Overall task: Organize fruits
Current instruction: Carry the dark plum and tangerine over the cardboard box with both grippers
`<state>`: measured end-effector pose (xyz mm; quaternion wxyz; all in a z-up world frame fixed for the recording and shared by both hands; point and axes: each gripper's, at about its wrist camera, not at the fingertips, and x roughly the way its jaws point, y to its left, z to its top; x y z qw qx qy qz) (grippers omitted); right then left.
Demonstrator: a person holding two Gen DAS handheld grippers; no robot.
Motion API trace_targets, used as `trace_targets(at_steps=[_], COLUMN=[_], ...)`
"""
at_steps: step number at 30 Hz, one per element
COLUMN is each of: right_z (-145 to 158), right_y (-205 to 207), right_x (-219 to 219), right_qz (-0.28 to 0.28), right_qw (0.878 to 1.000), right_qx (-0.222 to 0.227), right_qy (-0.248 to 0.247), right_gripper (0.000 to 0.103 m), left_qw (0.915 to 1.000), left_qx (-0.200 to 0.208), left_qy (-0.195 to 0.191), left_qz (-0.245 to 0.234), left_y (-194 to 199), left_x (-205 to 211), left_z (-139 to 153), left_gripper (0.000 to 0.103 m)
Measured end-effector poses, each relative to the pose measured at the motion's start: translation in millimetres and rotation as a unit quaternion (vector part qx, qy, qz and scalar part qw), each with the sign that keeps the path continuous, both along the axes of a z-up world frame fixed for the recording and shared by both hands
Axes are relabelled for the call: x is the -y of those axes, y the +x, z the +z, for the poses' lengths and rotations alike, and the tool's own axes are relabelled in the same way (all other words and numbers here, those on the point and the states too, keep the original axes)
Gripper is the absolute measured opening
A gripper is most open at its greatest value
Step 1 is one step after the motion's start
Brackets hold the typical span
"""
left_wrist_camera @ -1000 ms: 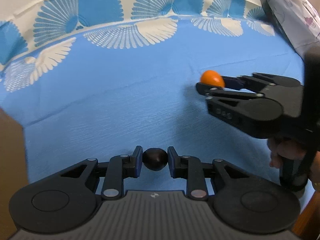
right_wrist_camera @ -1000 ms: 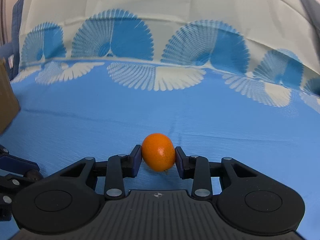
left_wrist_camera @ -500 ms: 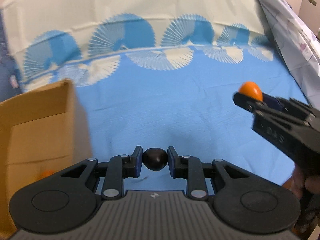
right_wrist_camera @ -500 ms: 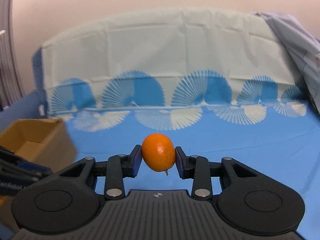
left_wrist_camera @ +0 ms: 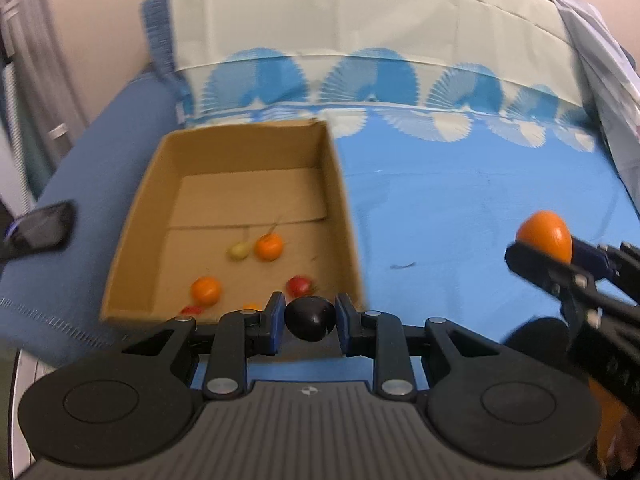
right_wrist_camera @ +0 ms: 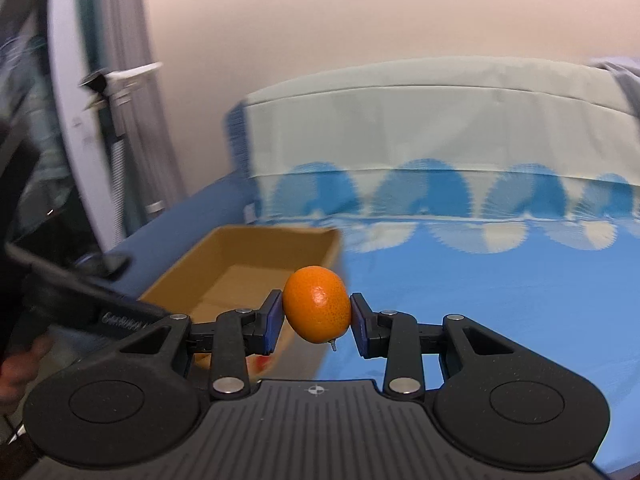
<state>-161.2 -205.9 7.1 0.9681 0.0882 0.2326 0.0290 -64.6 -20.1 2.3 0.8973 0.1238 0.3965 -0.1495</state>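
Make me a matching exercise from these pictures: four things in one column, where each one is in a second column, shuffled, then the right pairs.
Things
1. dark fruit
2. big orange fruit
3. yellow fruit
4. cardboard box

Places
A. lying on the floor of the box
B. clamped in the right gripper
C. standing on the blue cloth
D. clamped in the left gripper

Pairs: 1-D, 2-B, 3-A, 4-C

A blue cloth-covered surface (left_wrist_camera: 460, 208) carries 1 open cardboard box (left_wrist_camera: 340, 200).
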Motion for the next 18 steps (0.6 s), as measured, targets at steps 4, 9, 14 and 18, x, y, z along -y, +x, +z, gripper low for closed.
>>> trace_targets(at_steps=[4, 9, 14, 18], right_z=[4.3, 9.9, 17.3, 19.2], right_y=[-19.4, -36.0, -44.1, -43.4], right_x=[-37.8, -71.5, -91.1, -100.2], right_qz=[0.039, 0.072, 0.091, 0.097], right_qw=[0.999, 0.997, 0.994, 0.993], right_qx=[-0.005, -0.001, 0.005, 0.003], right_qy=[-0.017, -0.04, -0.059, -0.068], right_gripper=[0.037, 0.037, 0.037, 0.037], left_qw=[0.9997, 0.9989, 0.9979, 0.9971], left_qx=[0.003, 0.006, 0.004, 0.004], left_qy=[-0.013, -0.028, -0.044, -0.055], left_qz=[0.02, 0.037, 0.047, 0.053], left_y=[-21.1, -43.6, -53.5, -55.6], left_x=[-35.7, -65.9, -82.5, -92.5], left_z=[3.7, 3.4, 3.0, 4.8], left_gripper=[0.029, 0.029, 0.029, 0.029])
